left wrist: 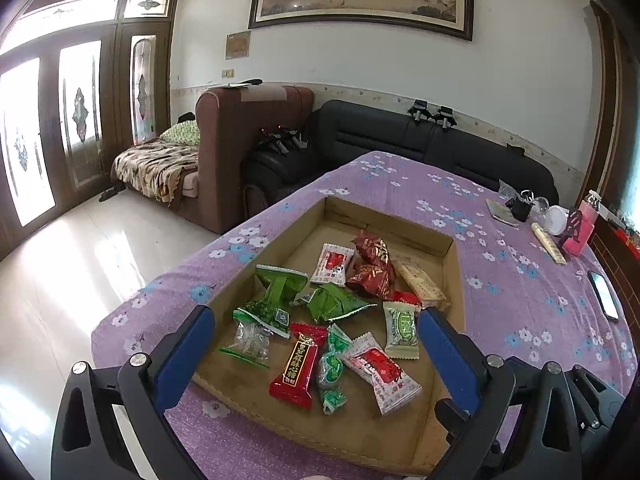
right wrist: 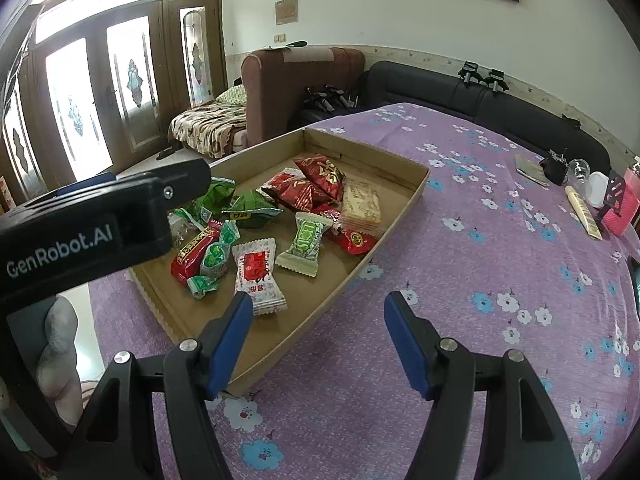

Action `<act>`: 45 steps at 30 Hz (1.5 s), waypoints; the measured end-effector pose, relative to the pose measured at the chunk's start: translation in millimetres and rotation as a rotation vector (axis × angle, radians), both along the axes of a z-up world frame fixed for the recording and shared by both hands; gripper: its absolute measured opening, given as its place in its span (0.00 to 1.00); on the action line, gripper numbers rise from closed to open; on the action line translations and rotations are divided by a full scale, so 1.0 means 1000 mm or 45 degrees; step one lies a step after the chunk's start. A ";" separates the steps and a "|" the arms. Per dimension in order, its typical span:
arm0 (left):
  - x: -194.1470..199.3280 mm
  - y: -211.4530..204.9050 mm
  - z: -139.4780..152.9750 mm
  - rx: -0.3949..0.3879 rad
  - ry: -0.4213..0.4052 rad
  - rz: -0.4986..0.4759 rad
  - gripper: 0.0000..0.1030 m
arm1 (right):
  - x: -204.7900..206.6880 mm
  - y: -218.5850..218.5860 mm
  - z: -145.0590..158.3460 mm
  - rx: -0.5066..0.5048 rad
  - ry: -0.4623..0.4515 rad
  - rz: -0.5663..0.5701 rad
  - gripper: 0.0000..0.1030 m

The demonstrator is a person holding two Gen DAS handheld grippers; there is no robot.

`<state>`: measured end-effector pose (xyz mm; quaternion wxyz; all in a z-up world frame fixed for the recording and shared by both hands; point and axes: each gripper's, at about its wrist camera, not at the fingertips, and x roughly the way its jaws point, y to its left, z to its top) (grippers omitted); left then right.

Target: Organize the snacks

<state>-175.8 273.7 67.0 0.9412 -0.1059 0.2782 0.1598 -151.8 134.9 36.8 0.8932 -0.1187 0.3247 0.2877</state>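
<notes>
Snacks: about a dozen small wrapped sweets and biscuits lie loose in a shallow cardboard tray point(left wrist: 450, 276) on a purple flowered cloth point(left wrist: 520, 280); none is held.
Weight: I judge all of them very light; a pinch should lift any of them.
Wrappers: crinkly film and foil, likely slippery, soft to squeeze; the sealed end fins look like the surest place to grip.
Red bar point(left wrist: 297, 364): long and flat, near the tray's front; best taken across its narrow width, mid-length.
White-and-red pack point(left wrist: 380, 372): lies flat beside the red bar, touching a green twist sweet point(left wrist: 332, 368); take it by its long edges.
Pale wafer point(left wrist: 420, 284): probably brittle inside, so grip lightly.
Green pyramids point(left wrist: 280, 284): puffy and peaked; a jaw may slide off the slopes, so grip at a seam.
Red pyramids point(left wrist: 372, 264): piled against each other at the back; likely to shift together if one is pulled.
Left gripper point(left wrist: 316, 332): jaws spread wide and empty, hovering over the tray's near end, tilted down, straddling the front row of sweets.
Right gripper point(right wrist: 318, 320): also released and empty, jaws wide apart, low over the tray's near corner, one finger above the tray, the other above the cloth.
Clutter: a phone point(left wrist: 604, 296) and small oddments sit well apart at the table's far right.
</notes>
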 end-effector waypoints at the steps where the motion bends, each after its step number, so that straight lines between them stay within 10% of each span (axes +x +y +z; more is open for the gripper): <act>1: 0.000 0.001 -0.001 -0.003 0.002 -0.001 1.00 | 0.000 0.000 0.000 0.000 0.001 0.000 0.66; 45: 0.009 0.005 -0.014 -0.074 0.061 -0.018 1.00 | 0.003 0.005 -0.009 -0.019 0.019 0.002 0.69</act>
